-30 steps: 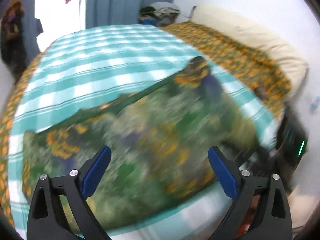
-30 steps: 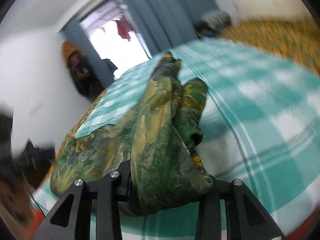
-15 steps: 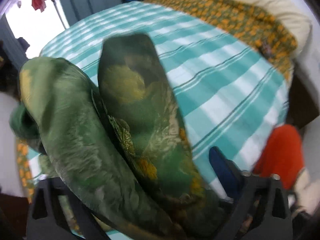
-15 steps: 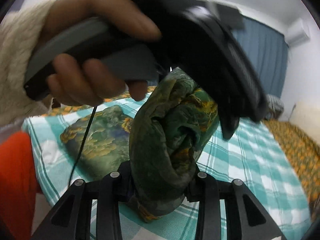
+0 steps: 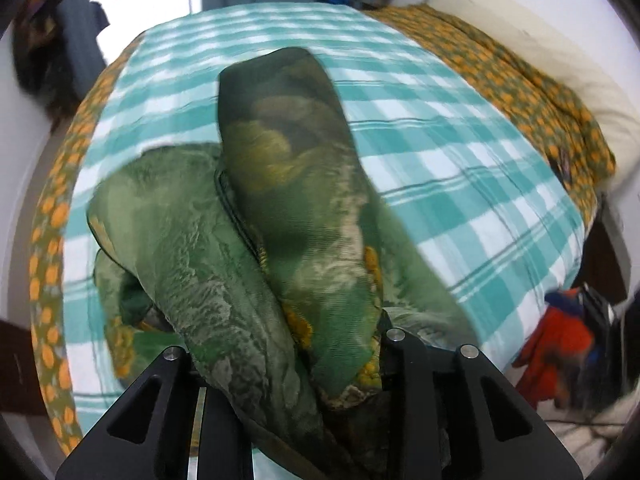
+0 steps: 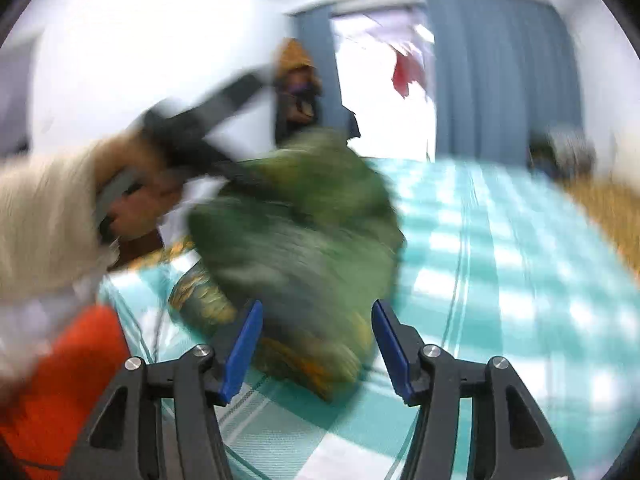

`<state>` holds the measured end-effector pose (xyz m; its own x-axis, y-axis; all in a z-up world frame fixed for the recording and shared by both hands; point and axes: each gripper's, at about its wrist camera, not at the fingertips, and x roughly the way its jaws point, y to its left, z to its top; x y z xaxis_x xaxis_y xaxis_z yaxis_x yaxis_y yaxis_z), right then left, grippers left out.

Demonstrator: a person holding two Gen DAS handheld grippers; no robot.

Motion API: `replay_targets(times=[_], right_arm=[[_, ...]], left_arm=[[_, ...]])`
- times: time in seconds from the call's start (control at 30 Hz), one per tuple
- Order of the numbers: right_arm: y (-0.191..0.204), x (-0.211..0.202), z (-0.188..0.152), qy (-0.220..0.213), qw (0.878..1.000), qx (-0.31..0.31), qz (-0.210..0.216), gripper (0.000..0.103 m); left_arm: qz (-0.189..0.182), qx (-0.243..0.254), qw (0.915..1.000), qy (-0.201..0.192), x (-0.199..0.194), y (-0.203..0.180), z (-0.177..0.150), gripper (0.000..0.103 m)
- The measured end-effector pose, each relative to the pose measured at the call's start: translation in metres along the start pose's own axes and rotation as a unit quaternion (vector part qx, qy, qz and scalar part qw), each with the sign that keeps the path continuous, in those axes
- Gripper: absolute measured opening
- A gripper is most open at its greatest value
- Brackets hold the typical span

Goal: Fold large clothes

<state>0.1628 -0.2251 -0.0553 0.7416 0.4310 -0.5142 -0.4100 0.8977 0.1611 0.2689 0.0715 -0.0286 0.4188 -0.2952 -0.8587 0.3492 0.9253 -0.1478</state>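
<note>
A large green garment with yellow-orange print hangs bunched in thick folds over the teal-and-white checked bed sheet. My left gripper is shut on the garment; cloth fills the gap and hides its pads. In the right wrist view the garment is blurred and lifted by the left gripper's hand at the left. My right gripper is open, its blue pads on either side of the cloth's lower edge without pinching it.
An orange-patterned blanket and a cream pillow lie along the bed's far right. An orange-red cloth sits off the bed's near right edge. Blue curtains and a bright doorway stand beyond the bed.
My left gripper closed on the garment and lifted it. My right gripper, which was shut on the cloth, has opened and let go; the garment swung toward the left hand.
</note>
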Motion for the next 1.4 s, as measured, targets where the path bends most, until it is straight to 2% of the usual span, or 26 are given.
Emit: replay_targets(times=[0.03,0.1,0.33,0.43,0.53,0.63,0.7,0.8,0.93,1.07,1.2,1.27,1.33,1.4], right_arm=[[-0.007,0.009,0.004,0.015,1.000,0.013,0.004,0.043],[-0.012,0.032,0.015,0.049,0.998,0.024,0.029,0.029],[0.028,0.116,0.051,0.110,0.990,-0.009,0.089,0.029],[0.049,0.154,0.038,0.149,0.984,-0.043,0.082,0.029],[0.066,0.207,0.008,0.224,0.971,-0.059,0.061,0.028],[0.072,0.222,-0.003,0.220,0.973,-0.061,0.039,0.028],[0.071,0.221,-0.003,0.222,0.973,-0.057,0.037,0.028],[0.063,0.216,0.003,0.235,0.970,-0.041,0.055,0.028],[0.056,0.225,0.035,0.274,0.959,-0.019,0.071,0.027],[0.051,0.239,0.080,0.255,0.964,0.015,0.068,0.027],[0.054,0.282,0.118,0.246,0.967,0.027,0.056,0.027],[0.055,0.322,0.112,0.285,0.957,0.030,0.040,0.027],[0.055,0.364,0.087,0.339,0.941,0.007,0.017,0.026],[0.054,0.385,0.072,0.352,0.936,-0.007,0.009,0.026]], left_arm=[[-0.001,-0.008,1.0000,-0.001,0.000,0.011,-0.005,0.027],[-0.001,-0.021,0.9998,-0.005,0.002,0.033,-0.017,0.027],[-0.024,-0.094,0.9952,-0.013,0.017,0.098,-0.048,0.030],[-0.036,-0.142,0.9892,-0.008,0.030,0.132,-0.068,0.033],[-0.073,-0.193,0.9784,0.005,0.053,0.159,-0.088,0.041],[-0.095,-0.227,0.9693,0.002,0.075,0.172,-0.105,0.046],[-0.106,-0.232,0.9670,-0.005,0.079,0.173,-0.110,0.047],[-0.109,-0.226,0.9679,-0.010,0.078,0.170,-0.110,0.047],[-0.127,-0.243,0.9615,-0.021,0.081,0.176,-0.118,0.047],[-0.145,-0.255,0.9552,-0.036,0.083,0.185,-0.126,0.047],[-0.144,-0.253,0.9556,-0.043,0.082,0.185,-0.129,0.047],[-0.143,-0.252,0.9560,-0.045,0.082,0.185,-0.130,0.047],[-0.133,-0.250,0.9581,-0.043,0.084,0.184,-0.136,0.046],[-0.116,-0.246,0.9614,-0.043,0.085,0.182,-0.139,0.046]])
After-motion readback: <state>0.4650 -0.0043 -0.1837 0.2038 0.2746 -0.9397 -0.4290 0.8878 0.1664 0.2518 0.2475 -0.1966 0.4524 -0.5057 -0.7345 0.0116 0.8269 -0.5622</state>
